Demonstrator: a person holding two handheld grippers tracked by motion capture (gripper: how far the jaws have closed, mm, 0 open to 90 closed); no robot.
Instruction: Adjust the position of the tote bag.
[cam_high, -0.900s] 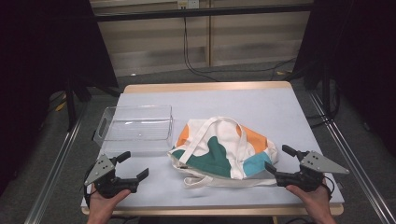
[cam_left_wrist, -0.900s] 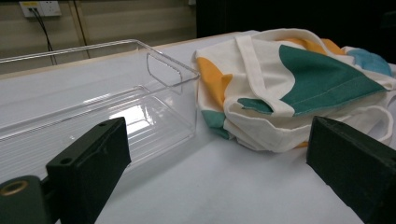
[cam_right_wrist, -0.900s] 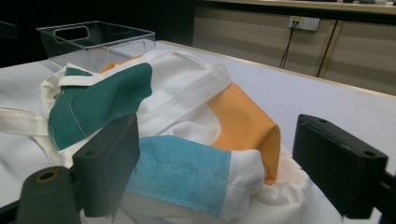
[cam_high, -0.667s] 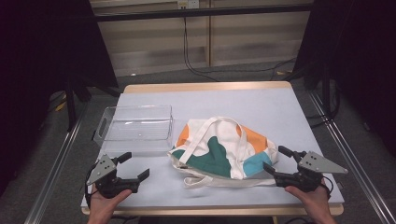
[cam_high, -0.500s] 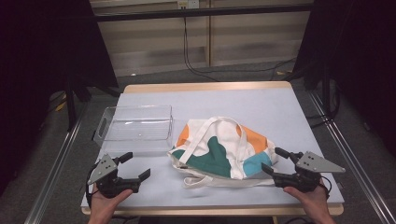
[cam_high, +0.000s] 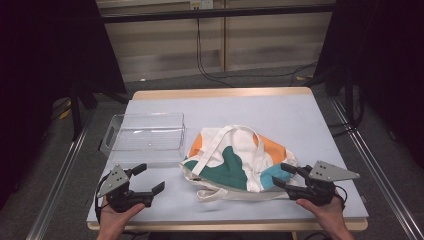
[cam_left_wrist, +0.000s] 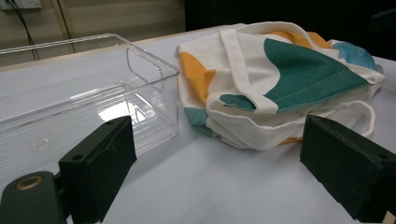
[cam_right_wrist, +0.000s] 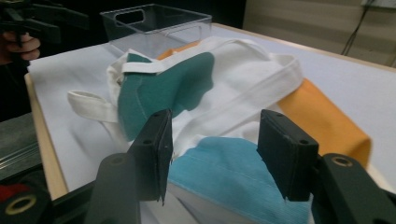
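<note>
Reaching for the tote bag's near right corner

Our left claw (cam_high: 146, 180) waits spread and empty near the bench's front left corner, before the clear bin (cam_high: 143, 137). The tote bag (cam_high: 235, 157) lies crumpled mid-bench toward the front edge; our right claw (cam_high: 282, 175) straddles its blue corner, half-spread, pads seemingly not pinching. Next, we judge, it must squeeze.

The right claw (cam_high: 284, 176) reaches the tote bag (cam_high: 235, 159); the left claw (cam_high: 148, 178) hovers apart.
</note>
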